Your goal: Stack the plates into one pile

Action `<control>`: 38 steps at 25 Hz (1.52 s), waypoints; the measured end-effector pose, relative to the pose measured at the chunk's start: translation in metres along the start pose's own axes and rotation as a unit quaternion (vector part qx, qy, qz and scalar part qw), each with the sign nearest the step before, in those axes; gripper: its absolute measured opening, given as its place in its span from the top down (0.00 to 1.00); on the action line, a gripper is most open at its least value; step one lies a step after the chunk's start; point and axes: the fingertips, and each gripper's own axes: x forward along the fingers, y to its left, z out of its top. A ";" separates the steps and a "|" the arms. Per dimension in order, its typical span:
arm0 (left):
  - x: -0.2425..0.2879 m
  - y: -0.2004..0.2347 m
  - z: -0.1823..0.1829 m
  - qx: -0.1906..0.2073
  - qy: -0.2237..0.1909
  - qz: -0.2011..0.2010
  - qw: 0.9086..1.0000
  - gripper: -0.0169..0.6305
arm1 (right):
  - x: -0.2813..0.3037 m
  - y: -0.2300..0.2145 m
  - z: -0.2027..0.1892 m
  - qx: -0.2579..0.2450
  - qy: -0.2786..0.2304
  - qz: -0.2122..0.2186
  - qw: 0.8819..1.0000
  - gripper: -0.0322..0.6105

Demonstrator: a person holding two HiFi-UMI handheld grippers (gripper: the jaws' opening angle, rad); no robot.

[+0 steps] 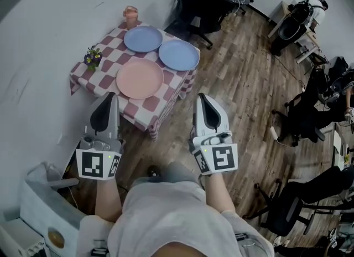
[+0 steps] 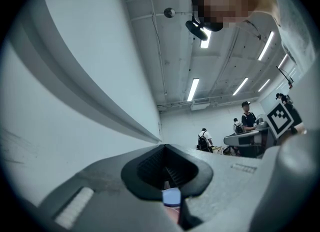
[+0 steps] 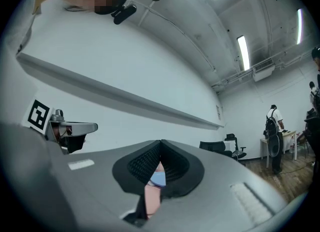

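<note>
Apart on the bench (image 1: 105,51), plates (image 1: 139,78) look stiff, light; take rims. Left gripper (image 1: 110,96), right gripper (image 1: 203,97): fingers (image 3: 145,163) closed, empty.

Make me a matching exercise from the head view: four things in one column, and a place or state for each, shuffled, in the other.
Things:
1. pink round plate
2. salmon plastic cup
3. small purple-and-yellow flower bunch
4. left claw

Places or states:
A. far corner of the red-and-white checkered table, by the wall
B. left corner of the table
C. on the table, nearest the person
D. shut, holding nothing

Pairs: 1-C, 2-A, 3-B, 4-D
</note>
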 end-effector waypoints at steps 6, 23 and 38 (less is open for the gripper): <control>0.014 0.012 -0.004 0.008 -0.010 -0.017 1.000 0.97 | 0.023 0.010 0.005 -0.030 -0.032 0.024 0.999 0.95; 0.090 0.074 -0.042 -0.008 0.019 0.035 0.999 0.97 | 0.160 -0.001 -0.034 -0.012 0.024 0.120 0.992 0.95; 0.140 0.127 -0.157 -0.078 0.164 0.181 0.967 0.97 | 0.277 -0.028 -0.145 0.051 0.183 0.219 0.957 0.95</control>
